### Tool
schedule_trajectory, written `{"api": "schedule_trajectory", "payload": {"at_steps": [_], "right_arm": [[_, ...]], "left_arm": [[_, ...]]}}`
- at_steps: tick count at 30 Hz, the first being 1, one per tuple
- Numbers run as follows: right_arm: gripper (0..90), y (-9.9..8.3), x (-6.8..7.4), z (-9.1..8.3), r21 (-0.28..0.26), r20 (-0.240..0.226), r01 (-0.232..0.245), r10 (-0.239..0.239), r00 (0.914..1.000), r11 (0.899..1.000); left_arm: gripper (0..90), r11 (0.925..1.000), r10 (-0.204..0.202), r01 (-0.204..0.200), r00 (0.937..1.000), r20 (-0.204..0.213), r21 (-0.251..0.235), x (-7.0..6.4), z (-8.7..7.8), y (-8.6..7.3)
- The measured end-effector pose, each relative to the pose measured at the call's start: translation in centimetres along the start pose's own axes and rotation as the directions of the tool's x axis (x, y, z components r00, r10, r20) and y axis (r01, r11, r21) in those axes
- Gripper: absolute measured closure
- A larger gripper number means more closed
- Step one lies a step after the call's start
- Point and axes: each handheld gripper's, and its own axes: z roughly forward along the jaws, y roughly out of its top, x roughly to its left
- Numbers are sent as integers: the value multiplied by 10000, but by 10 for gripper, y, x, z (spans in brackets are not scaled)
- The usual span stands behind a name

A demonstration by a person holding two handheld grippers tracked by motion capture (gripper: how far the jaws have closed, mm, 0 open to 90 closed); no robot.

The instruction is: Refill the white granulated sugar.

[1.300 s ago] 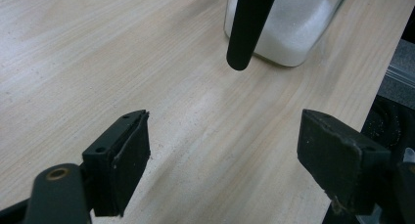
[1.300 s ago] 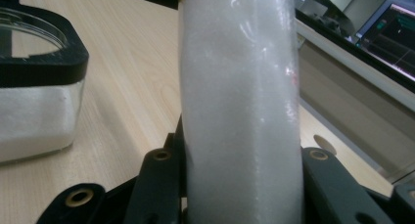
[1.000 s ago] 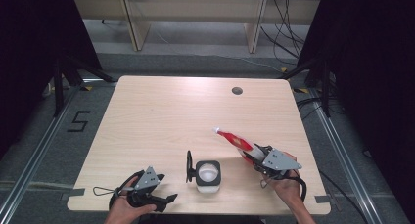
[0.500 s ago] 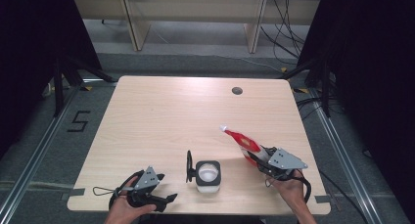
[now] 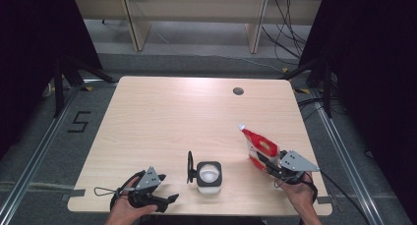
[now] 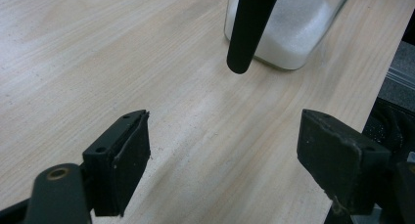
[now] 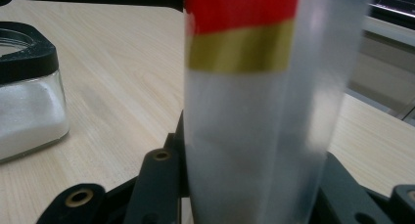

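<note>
Holding: my right gripper (image 5: 273, 167) is clamped on a red, gold and clear pouch (image 5: 259, 148) near the bench's front right corner; the pouch slants up and away from me, its white cap (image 5: 241, 127) at the far end.
Close view of the pouch: in the right gripper view the pouch (image 7: 254, 111) stands between my black jaws, clear and whitish low down, then a gold band, then red above.
Left gripper: my left gripper (image 5: 167, 200) rests low at the front left edge of the bench, jaws spread wide with bare wood between them; in the left gripper view its pads (image 6: 122, 158) are well apart and touch no object.
Jar: a square glass jar (image 5: 209, 176) with a black rim sits near the front edge between my two grippers, white grains inside; its black lid (image 5: 190, 167) stands on edge just beside it on the left.
Jar from my left: the jar (image 6: 288, 23) lies ahead of the open jaws, with a black bar (image 6: 247, 31) hanging down in front of it.
Bench: pale wood grain (image 5: 187, 117), rounded corners, bare across the middle and far half; a dark round grommet hole (image 5: 238, 91) near the far edge.
Floor: grey, a metal rail along each side, a "5" marked (image 5: 79, 121) on the left.
Room beyond: black curtains either side, pale shelving legs (image 5: 132, 21) and loose cables (image 5: 287, 23) at the back.
</note>
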Motion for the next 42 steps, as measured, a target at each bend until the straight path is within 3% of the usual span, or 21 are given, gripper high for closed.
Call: {"api": "schedule_trajectory", "payload": {"at_steps": [3,7,12,13,15,16,17,18,19,20,21,24,26,28,30,32,33,34,36,38,42], "right_arm": [[661,-1,-1,-3,-38,152,-67,67,9999,10000],[652,-4,-3,-9,16,308,-189,188,9993,9998],[637,-8,-4,-15,-141,411,-956,961,9945,9953],[632,-8,-4,-15,-219,526,-795,806,9954,9966],[603,-7,-2,-15,-182,525,-736,745,9958,9971],[583,-7,0,-16,-48,553,-985,987,9936,9951],[561,-6,0,-17,-85,562,-1213,1215,9910,9926],[537,-5,2,-20,-78,737,-1567,1569,9849,9876],[510,-4,0,-23,-198,789,-1446,1457,9862,9893],[486,-4,2,-25,-171,731,-1776,1784,9812,9840],[463,-3,3,-28,-214,802,-1860,1871,9791,9823],[415,-2,4,-39,-193,969,-2149,2158,9716,9764],[390,-2,6,-46,-77,1277,-2406,2396,9624,9706],[371,-4,5,-50,-31,1258,-2361,2346,9639,9717],[356,-5,9,-53,21,1176,-2734,2713,9553,9619],[347,-5,11,-57,187,1360,-2628,2579,9565,9647],[344,-5,12,-58,215,1321,-2400,2352,9629,9705],[340,-5,14,-60,280,1392,-2618,2556,9567,9647],[338,-5,17,-62,374,1487,-2625,2544,9556,9642],[340,-5,20,-66,536,1521,-2506,2402,9587,9666],[342,-4,30,-72,750,1578,-2536,2396,9580,9644]], "left_arm": [[195,9985,524,-523,9986,-77,138,3,-2,1],[195,10000,96,-96,9999,-64,-11,1,-1,0],[195,10000,-23,23,10000,-48,-63,0,0,0],[195,9997,214,-213,9997,-89,98,2,-1,0],[195,9998,192,-192,9998,-77,57,2,-1,0],[195,9994,356,-356,9994,-12,39,3,-2,1],[195,10000,71,-71,10000,1,-13,2,-2,0],[195,10000,81,-81,10000,-17,12,2,-2,0],[195,10000,64,-64,10000,-45,5,2,-2,0],[195,9996,-158,158,9999,-4,-225,0,-1,0],[195,9999,167,-167,9998,-105,-16,3,-3,0],[195,9993,363,-363,9993,-60,-41,3,-4,1],[195,9996,180,-181,9998,-40,-230,2,-3,1],[195,9995,246,-247,9997,-44,-184,3,-4,1],[195,9993,354,-354,9994,-37,-78,4,-5,1],[195,9993,358,-358,9994,-39,-81,4,-5,1],[195,9992,382,-383,9993,-36,-69,4,-5,2],[195,9995,228,-229,9997,-48,-206,3,-4,1],[195,9995,266,-267,9996,-49,-184,3,-4,1],[195,9998,-17,16,10000,-49,-195,2,-4,1],[195,9999,47,-48,9999,-92,-124,3,-5,1]]}}
